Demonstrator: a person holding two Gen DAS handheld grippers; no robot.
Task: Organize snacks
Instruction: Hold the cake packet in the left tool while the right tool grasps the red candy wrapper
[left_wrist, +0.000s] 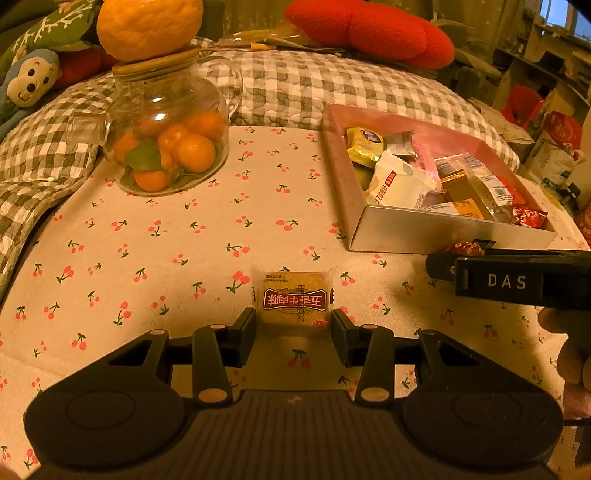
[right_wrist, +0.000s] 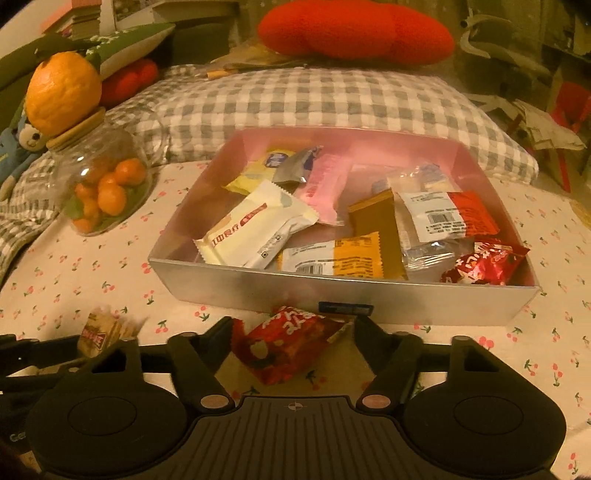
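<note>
Left tongs (left_wrist: 293, 325) closed on a tan square snack packet with a dark red label (left_wrist: 295, 301), one black finger (left_wrist: 243, 328) against each side edge; packet sits on or just above the cherry-print cloth (left_wrist: 166, 258) of the bed, near the front edge, well short of the box

Right tongs (right_wrist: 291, 328) part open around a red foil snack packet with white lettering (right_wrist: 286, 338). It lies tilted on the cloth, touching or almost touching the left finger; clear gap to the right finger, so not gripped. Packet is just in front of the near wall of the shallow silver cardboard box with pink interior (right_wrist: 332, 291)

Box stands toward the right side of the bed, already holding mixed wrapped snacks: white, pink, yellow, orange, clear, another red one in its near right corner

Round glass jar of small oranges (left_wrist: 170, 147) stands at the far left of the cloth with a big orange on its lid
</note>
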